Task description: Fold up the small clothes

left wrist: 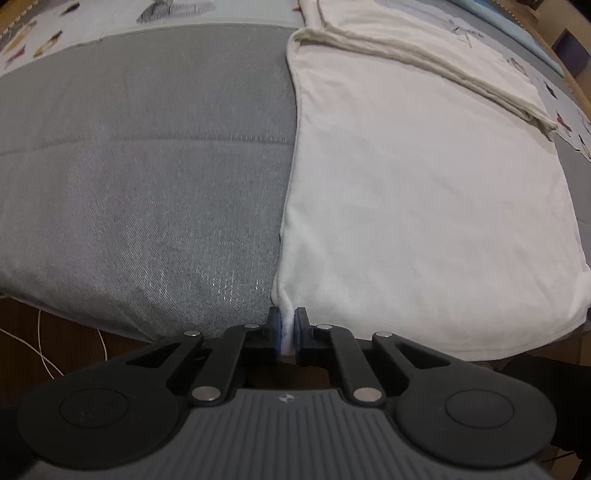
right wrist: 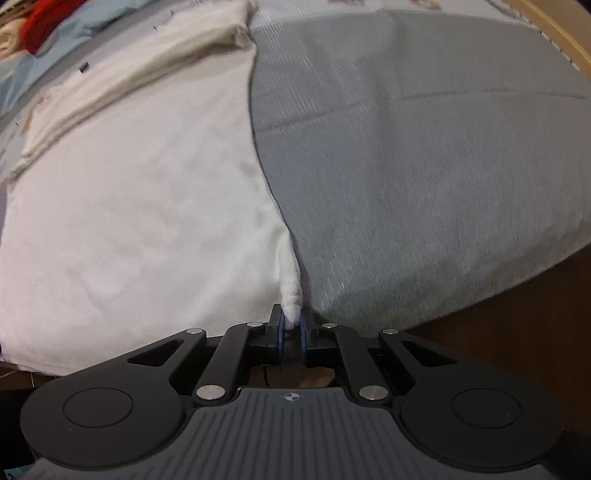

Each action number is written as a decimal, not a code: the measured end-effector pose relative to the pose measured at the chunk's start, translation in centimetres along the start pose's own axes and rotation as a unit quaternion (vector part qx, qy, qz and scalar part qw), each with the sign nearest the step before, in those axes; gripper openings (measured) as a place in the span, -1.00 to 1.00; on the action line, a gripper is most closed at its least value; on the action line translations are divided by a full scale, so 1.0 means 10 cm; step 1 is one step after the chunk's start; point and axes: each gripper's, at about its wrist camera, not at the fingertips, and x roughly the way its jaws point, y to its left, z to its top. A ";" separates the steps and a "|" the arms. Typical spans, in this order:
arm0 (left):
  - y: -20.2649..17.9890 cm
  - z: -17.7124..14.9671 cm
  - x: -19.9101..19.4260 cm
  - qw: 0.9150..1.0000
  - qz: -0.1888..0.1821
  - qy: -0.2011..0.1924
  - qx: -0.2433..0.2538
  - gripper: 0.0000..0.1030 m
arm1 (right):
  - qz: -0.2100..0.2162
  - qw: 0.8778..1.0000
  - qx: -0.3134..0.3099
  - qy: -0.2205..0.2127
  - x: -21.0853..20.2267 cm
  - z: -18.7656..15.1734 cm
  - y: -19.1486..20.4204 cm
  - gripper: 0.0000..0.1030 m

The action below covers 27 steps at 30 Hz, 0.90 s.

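A white garment [left wrist: 424, 206] lies flat on a grey bed cover [left wrist: 140, 166], its far part folded over into a thick band [left wrist: 424, 55]. My left gripper [left wrist: 287, 325] is shut on the garment's near left corner, and white cloth shows between the blue pads. In the right wrist view the same garment [right wrist: 140, 221] fills the left half. My right gripper [right wrist: 291, 325] is shut on its near right corner, a small tuft of cloth pinched between the pads.
The grey cover [right wrist: 424, 166] ends at the bed's near edge, with brown floor [right wrist: 517, 325] below. A white cable [left wrist: 44, 343] lies on the floor at the left. Red and beige clothes [right wrist: 40, 22] sit at the far left. A wooden frame [right wrist: 554, 33] borders the bed.
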 end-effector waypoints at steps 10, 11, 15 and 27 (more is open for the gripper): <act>-0.05 0.03 -0.75 0.994 -0.045 -0.096 0.020 -0.89 | 0.111 0.985 0.034 -0.124 -0.82 0.20 -0.10 -0.88; -0.04 0.03 -0.86 0.993 -0.051 -0.105 0.021 -0.89 | 0.120 0.983 0.030 -0.135 -0.91 0.21 -0.09 -0.88; -0.03 -0.02 -1.35 0.987 -0.065 -0.143 0.032 -0.90 | 0.150 0.973 0.028 -0.174 -1.32 0.20 -0.18 -0.89; 0.23 -0.61 -2.42 0.972 -0.122 -0.199 0.030 -0.90 | 0.207 0.952 0.071 -0.215 -2.24 -0.35 -0.69 -0.90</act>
